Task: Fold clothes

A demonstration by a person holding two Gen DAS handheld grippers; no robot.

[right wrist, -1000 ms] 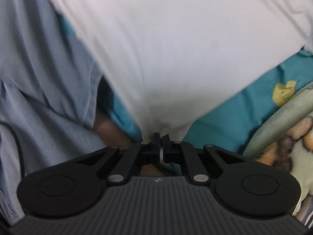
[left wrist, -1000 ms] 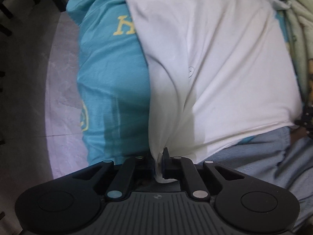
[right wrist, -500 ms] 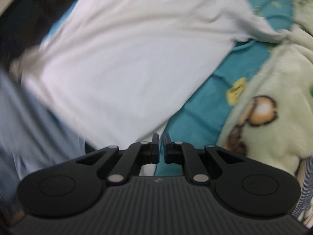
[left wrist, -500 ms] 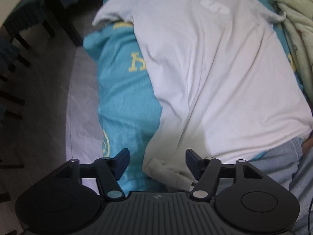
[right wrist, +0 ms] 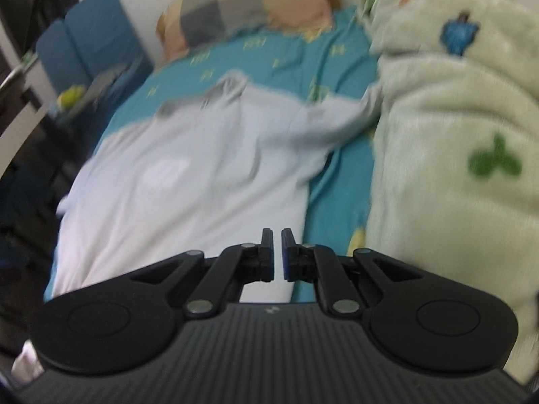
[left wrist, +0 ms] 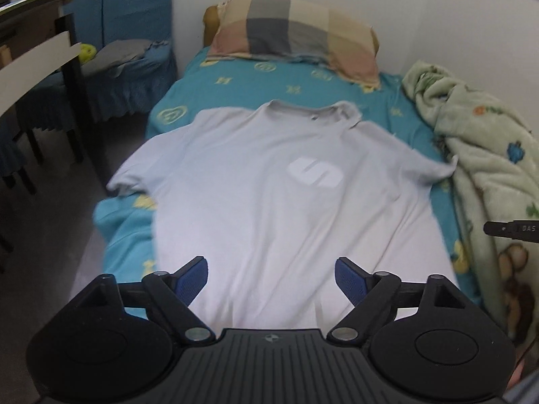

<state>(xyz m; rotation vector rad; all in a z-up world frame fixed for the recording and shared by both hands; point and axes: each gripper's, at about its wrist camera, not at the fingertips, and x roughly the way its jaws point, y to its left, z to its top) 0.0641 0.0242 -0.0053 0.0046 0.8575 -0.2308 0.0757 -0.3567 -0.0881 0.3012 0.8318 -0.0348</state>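
The left gripper [left wrist: 269, 277] has let go of the hem it pinched 1 second ago — fingers now spread wide, empty, lifted back. The right gripper [right wrist: 277, 254] has released too, its jaws nearly together with nothing between. The white t-shirt [left wrist: 269, 195] lies flat mid-frame on the teal bed [left wrist: 256, 80] — laid out, and probably ready for the first fold.

Both tools are matte black plastic. The left hand-held gripper [left wrist: 270, 277] has blue ribbed pads [left wrist: 190, 277], silver pivot screws, round side discs and a ridged grey base with a small emblem. The right hand-held gripper [right wrist: 277, 254] looks the same.
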